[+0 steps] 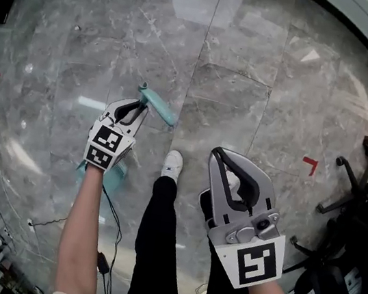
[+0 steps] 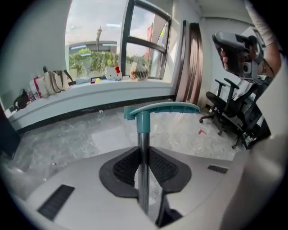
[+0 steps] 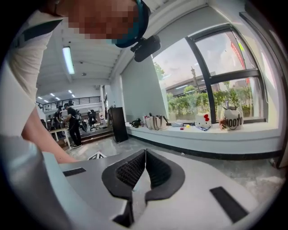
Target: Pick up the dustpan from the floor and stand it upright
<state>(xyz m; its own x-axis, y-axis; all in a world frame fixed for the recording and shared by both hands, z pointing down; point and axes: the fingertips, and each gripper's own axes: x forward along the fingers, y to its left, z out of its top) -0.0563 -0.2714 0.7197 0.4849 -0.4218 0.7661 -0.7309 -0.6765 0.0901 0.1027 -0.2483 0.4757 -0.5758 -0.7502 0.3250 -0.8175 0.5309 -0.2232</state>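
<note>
Between the ribbed black pads (image 2: 125,169) of the left tool (image 1: 137,108) runs the thin, shiny metal pole of a long-handled dustpan (image 2: 143,148). The tool is clenched on that pole just below the curved teal plastic grip (image 2: 162,109). In the head view the grip sticks out at 1 o'clock from the tool, while the teal plastic pan (image 1: 115,178) shows at 6 o'clock, beside the person's wrist and over the grey marble floor (image 1: 239,61).

By its look the dustpan is light and stiff. The polished pole is likely slippery, though, and the pan's weight sits far from the grip point, so it could swing or twist inside the pads. A hold high on the pole, as here, lets the pan hang low. Setting it upright probably calls for landing the pan's base flat before letting go.

Off at 4 o'clock from the left tool, the right tool (image 3: 145,162) has its pads pressed together on nothing. A white shoe (image 1: 173,165) lies between the two tools, and a black office chair (image 1: 361,205) stands at 3 o'clock.
</note>
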